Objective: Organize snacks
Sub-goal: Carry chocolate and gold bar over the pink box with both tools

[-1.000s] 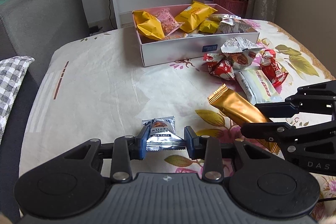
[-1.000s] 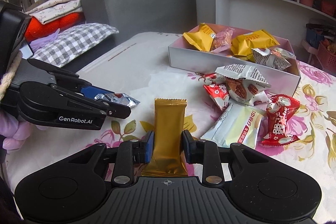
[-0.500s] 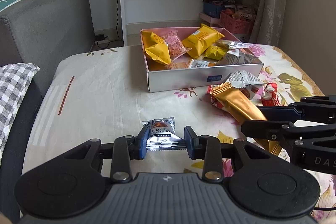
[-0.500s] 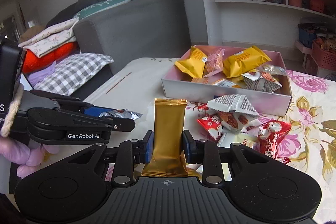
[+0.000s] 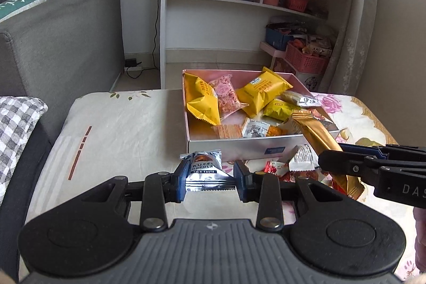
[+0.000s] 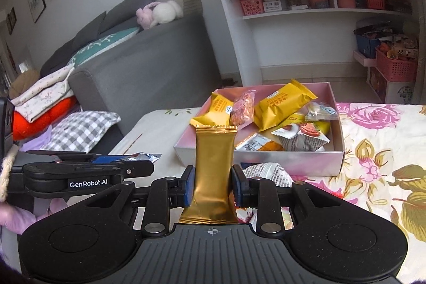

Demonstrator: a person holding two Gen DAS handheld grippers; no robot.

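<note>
My left gripper [image 5: 210,181] is shut on a silver chocolate packet [image 5: 206,172] and holds it above the table, just in front of the pink-lined box [image 5: 239,148]. My right gripper [image 6: 213,186] is shut on a long gold snack bar [image 6: 214,167], held upright near the box [image 6: 293,164]. The gold bar [image 5: 323,145] also shows in the left wrist view, at the box's near right corner. The box holds yellow packets [image 5: 262,93], a pink packet [image 5: 227,95] and several small ones.
Loose red and white snack packets [image 5: 300,161] lie on the floral tablecloth [image 6: 378,151] in front of the box. A grey sofa [image 5: 61,41] stands to the left, a white shelf unit [image 5: 247,4] behind the table.
Both grippers have risen and moved forward towards the box, each still holding its snack. The box now looks closer and the gold bar's tip is over its near edge.
</note>
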